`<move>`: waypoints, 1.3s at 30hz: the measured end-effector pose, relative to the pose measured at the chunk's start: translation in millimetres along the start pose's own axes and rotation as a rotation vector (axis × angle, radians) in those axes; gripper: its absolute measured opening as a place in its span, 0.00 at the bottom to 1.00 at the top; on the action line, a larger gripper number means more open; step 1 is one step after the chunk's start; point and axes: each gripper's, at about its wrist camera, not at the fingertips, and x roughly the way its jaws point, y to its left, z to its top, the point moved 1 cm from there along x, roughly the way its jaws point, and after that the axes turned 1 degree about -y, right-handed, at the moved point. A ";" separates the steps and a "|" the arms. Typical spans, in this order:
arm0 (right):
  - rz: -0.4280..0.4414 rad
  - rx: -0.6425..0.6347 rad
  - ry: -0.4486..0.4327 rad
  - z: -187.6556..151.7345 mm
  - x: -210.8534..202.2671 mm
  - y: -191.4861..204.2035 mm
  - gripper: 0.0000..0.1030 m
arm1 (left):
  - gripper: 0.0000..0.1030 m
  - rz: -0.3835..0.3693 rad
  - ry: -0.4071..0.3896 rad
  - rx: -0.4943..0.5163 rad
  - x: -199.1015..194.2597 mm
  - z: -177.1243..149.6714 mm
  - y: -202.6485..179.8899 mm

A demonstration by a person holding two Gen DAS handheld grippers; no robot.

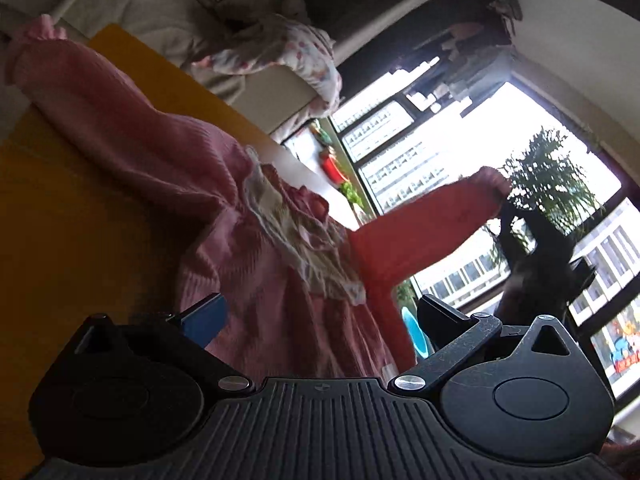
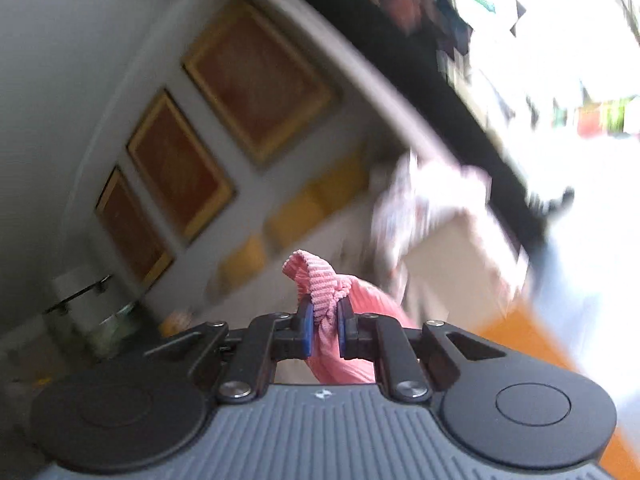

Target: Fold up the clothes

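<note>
A pink ribbed sweater (image 1: 132,128) with a frilled collar (image 1: 304,236) lies spread on an orange surface (image 1: 60,240). My left gripper (image 1: 320,316) hovers over the sweater's body with its fingers wide apart, open and holding nothing. One sleeve (image 1: 420,232) is lifted off to the right, and the right gripper (image 1: 506,212) holds it by the cuff. In the right wrist view my right gripper (image 2: 325,316) is shut on that pink ribbed cuff (image 2: 316,276), and the blue pads (image 2: 307,330) pinch the fabric. The other sleeve stretches to the far left.
A white sofa (image 1: 132,4) stands behind the orange surface, with a dotted garment (image 1: 292,52) draped on it. Large windows (image 1: 440,148) and a plant (image 1: 548,176) are to the right. Framed pictures (image 2: 180,168) hang on a grey wall. The right wrist view is motion-blurred.
</note>
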 end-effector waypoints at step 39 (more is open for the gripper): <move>-0.144 -0.018 0.462 -147.1 64.7 -74.7 0.69 | 0.88 0.084 0.141 0.083 187.0 91.3 -3.6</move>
